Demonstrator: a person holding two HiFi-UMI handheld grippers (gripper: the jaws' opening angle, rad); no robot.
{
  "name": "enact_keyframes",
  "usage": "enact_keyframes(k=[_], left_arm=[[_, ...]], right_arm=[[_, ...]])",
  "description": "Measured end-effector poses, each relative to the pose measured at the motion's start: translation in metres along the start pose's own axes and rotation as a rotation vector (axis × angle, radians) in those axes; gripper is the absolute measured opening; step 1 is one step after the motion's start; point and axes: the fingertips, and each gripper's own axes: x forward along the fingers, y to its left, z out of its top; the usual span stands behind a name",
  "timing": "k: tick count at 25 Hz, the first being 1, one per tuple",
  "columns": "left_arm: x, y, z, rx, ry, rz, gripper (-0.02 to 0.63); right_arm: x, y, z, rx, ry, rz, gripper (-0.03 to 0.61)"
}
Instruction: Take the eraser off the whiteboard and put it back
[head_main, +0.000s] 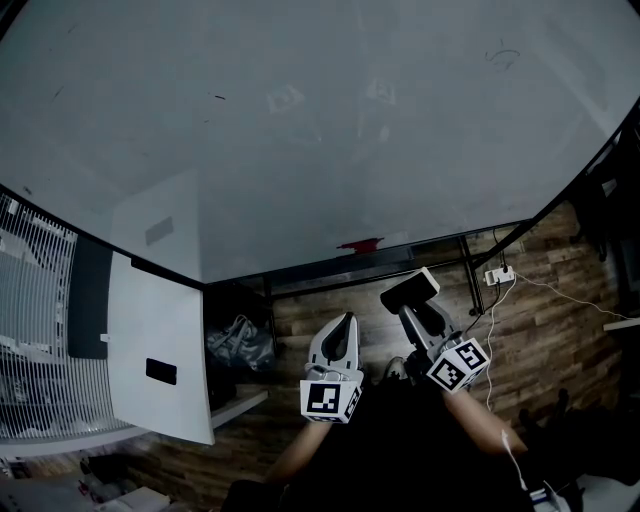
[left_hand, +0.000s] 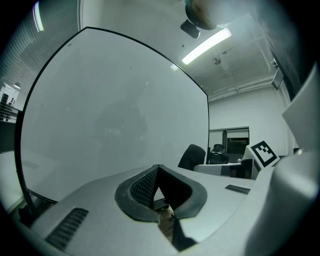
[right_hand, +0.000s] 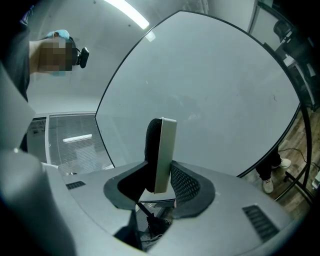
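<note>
Right gripper view looks straight at the right tongs (right_hand: 159, 167), which are clenched on the eraser (right_hand: 161, 150). The eraser stands upright and edge-on between the two dark ribbed pads. Its pale hard back faces right and its dark felt faces left, and its upper half rises above the tips. In the head view the same right tongs (head_main: 405, 305) carry the eraser (head_main: 410, 290) in the air, off the whiteboard (head_main: 300, 120) and seen just under its lower rail.

The left tongs (left_hand: 158, 167) are pressed together at the tips with nothing between the pads. In the head view the left tongs (head_main: 345, 322) come to a single point, just beside the right pair and level with them. Each tool has its marker cube at the rear, the left cube (head_main: 330, 398) and the right cube (head_main: 459, 364).

Beyond both tools the whiteboard (right_hand: 215, 90) fills the background, wiped nearly bare with only faint marks. A small red object (head_main: 360, 243) lies on its bottom ledge. Below that is wooden floor (head_main: 540, 320), with a white power strip (head_main: 497, 273) and its cable near the stand. The left gripper view also shows an office chair (left_hand: 192, 156) past the board's edge and a ceiling light (left_hand: 206, 45).
</note>
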Motion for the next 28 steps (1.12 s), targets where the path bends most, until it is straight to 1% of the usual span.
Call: enact_keyframes(k=[13, 28], left_arm=[[-0.005, 0.004, -0.003, -0.006, 0.009, 0.015, 0.002], [-0.013, 0.031, -0.002, -0.017, 0.003, 0.038, 0.002]], right_arm=[[0.002, 0.007, -0.008, 0.014, 0.012, 0.018, 0.144], [0.024, 0.02, -0.021, 0.024, 0.037, 0.027, 0.146]])
